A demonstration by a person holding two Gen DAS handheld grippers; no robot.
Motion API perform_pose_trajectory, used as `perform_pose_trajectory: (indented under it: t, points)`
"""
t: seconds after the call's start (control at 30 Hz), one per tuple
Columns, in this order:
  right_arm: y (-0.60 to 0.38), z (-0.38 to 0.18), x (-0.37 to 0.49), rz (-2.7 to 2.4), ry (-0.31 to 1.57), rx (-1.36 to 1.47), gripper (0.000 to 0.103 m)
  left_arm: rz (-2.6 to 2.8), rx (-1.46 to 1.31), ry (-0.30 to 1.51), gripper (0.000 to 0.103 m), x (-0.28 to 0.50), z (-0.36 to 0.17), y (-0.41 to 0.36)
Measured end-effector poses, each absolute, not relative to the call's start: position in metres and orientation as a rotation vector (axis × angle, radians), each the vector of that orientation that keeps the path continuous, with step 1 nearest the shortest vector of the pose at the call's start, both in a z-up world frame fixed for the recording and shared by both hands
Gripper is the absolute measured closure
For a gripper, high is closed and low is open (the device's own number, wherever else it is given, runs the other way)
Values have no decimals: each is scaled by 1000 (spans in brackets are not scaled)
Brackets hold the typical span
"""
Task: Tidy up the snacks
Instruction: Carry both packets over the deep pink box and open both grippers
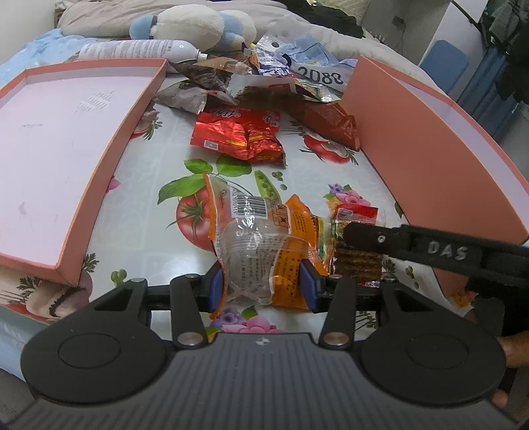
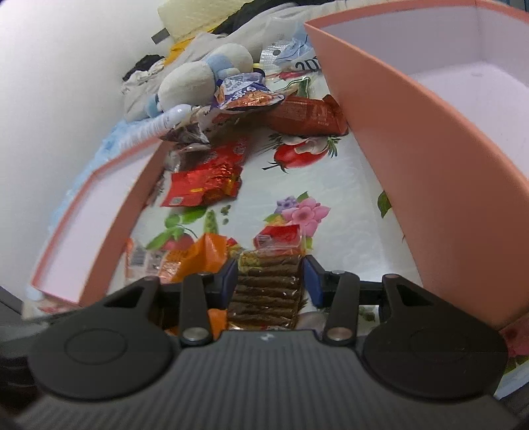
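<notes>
An orange and clear snack packet (image 1: 261,241) lies on the flowered tablecloth, and my left gripper (image 1: 263,286) straddles its near end, blue pads on both sides, touching it. A clear packet of brown wafers (image 2: 267,284) sits between the pads of my right gripper (image 2: 269,281), which close on its sides. In the left wrist view the right gripper's black finger (image 1: 380,236) lies over the wafer packet (image 1: 357,261). The orange packet also shows in the right wrist view (image 2: 195,258). A red foil packet (image 1: 238,135) and a dark red packet (image 1: 327,122) lie farther back.
A shallow pink box lid (image 1: 86,195) lies at the left. A deep pink box (image 1: 429,155) stands at the right, its inside showing white (image 2: 463,99). Crumpled wrappers (image 1: 218,79), a white bottle (image 1: 139,49) and a plush toy (image 1: 195,26) crowd the back.
</notes>
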State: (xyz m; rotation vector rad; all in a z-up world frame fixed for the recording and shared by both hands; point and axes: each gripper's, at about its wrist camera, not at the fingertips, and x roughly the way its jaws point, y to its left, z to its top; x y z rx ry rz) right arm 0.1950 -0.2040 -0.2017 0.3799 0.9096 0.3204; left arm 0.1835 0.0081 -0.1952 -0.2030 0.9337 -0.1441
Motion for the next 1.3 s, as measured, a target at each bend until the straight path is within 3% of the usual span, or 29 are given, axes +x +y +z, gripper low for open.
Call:
perform_pose_trajectory:
  t: [0.13, 0.3, 0.37, 0.47, 0.73, 1.3]
  points:
    - [-206, -191, 194, 396, 902, 431, 58, -145, -212, 931, 51, 183, -196, 10]
    - [-189, -188, 190, 439, 943, 378, 68, -150, -227, 923, 51, 182, -197, 13]
    - [-189, -193, 193, 422, 967, 399, 82, -152, -226, 918, 51, 180, -197, 13]
    - [-187, -194, 192, 410, 971, 380, 91, -155, -234, 915, 51, 180, -197, 15]
    - [-191, -172, 177, 384, 920, 286, 93, -104, -278, 901, 54, 170, -183, 22]
    - [-233, -84, 96, 260, 772, 210, 93, -143, -242, 814, 54, 114, -89, -17]
